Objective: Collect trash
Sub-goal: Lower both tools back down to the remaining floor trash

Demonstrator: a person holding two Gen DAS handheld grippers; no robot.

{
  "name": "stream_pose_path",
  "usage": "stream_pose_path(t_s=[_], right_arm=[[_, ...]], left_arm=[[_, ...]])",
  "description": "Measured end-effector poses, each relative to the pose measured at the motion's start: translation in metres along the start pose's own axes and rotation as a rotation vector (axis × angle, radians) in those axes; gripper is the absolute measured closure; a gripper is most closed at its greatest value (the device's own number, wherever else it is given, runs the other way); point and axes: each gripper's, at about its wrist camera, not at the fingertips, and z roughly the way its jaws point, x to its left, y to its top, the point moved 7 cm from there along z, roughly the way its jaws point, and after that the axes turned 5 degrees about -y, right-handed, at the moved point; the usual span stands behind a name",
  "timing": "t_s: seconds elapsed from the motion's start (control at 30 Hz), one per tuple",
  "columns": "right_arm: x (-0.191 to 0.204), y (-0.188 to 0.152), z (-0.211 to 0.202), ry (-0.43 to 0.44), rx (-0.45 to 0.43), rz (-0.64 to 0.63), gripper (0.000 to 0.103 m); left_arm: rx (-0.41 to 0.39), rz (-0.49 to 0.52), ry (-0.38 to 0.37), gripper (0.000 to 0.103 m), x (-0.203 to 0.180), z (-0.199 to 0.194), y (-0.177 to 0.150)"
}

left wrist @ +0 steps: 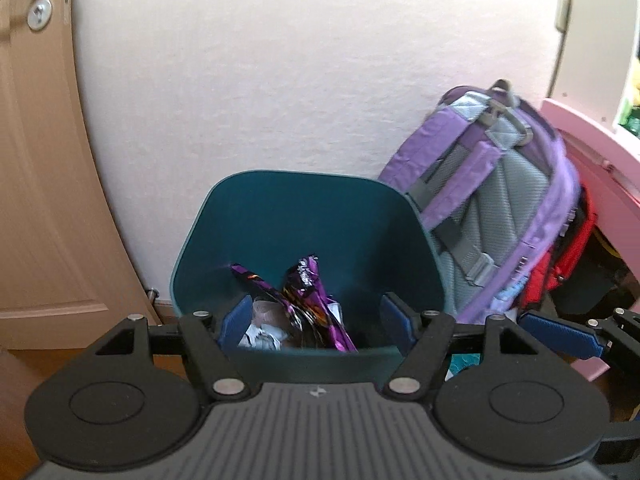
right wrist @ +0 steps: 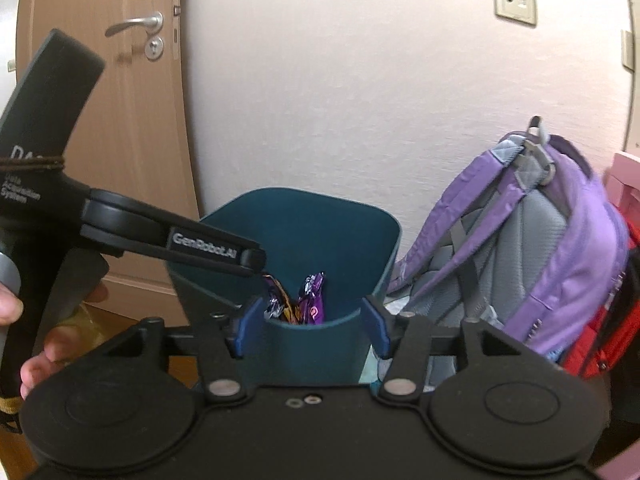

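Purple wrappers (left wrist: 312,300) are lying inside the teal bin (left wrist: 304,216) as the left gripper (left wrist: 316,324) and right gripper (right wrist: 312,328) are hovering with jaws apart and empty; clipping the rim risks toppling it.

We see a brown wooden floor (left wrist: 168,360) at lower left; on it stand a dark teal plastic bin (left wrist: 280,216) and a purple-and-grey fabric backpack (left wrist: 516,200) at right.

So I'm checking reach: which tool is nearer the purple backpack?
Right. The right tool hangs over the bin's backpack side; the left tool is further toward the door.
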Motion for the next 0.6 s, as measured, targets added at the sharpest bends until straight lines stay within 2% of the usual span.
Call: stream_pose_path(t_s=[0.17,0.3,0.5,0.6], right_arm=[[-0.003,-0.012,-0.041,-0.009,-0.003,0.005,0.04],[-0.005,-0.029,-0.072,-0.017,0.0,0.009,0.039],[-0.008,-0.063,-0.106,-0.028,0.026,0.044,0.031],[-0.01,-0.087,-0.118,-0.035,0.051,0.059,0.028]], left_arm=[[-0.02,0.028,-0.017,0.033,-0.016,-0.04,-0.017],[-0.02,0.062,-0.029,0.032,-0.029,-0.066,-0.037],[-0.001,0.108,-0.059,0.032,-0.048,-0.094,-0.079],[0.019,0.123,-0.081,0.026,-0.057,-0.101,-0.107]])
